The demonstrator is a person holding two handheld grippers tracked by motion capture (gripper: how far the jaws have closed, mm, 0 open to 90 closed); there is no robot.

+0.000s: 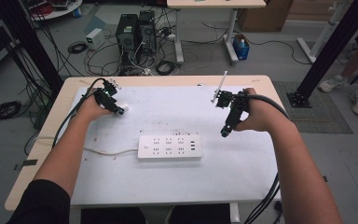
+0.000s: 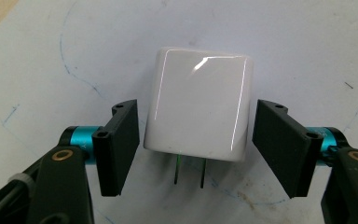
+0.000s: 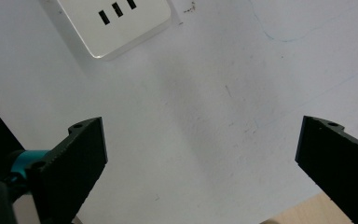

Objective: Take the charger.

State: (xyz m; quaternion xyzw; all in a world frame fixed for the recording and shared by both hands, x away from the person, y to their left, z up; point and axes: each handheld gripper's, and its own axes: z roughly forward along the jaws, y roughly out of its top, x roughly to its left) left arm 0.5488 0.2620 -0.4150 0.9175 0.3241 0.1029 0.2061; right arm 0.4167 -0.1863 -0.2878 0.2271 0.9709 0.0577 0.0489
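Note:
A white power strip [image 1: 169, 147] lies in the middle of the white mat, its USB-port end [image 3: 116, 21] showing at the top left of the right gripper view. A white cube charger [image 2: 198, 109] lies flat on the mat at the left [image 1: 124, 108], its two prongs pointing back toward the camera. My left gripper [image 2: 196, 106] is open, with one jaw on each side of the charger and narrow gaps between. My right gripper [image 1: 226, 129] hovers above the mat to the right of the strip. It [image 3: 203, 126] is wide open with nothing between its jaws.
The strip's white cord [image 1: 107, 151] runs left across the mat [image 1: 242, 168] toward the table edge. The wooden table rim [image 3: 303, 210] is close to my right gripper. Computer towers [image 1: 136, 30] and cables sit on the floor beyond; a person's feet [image 1: 349, 91] are at far right.

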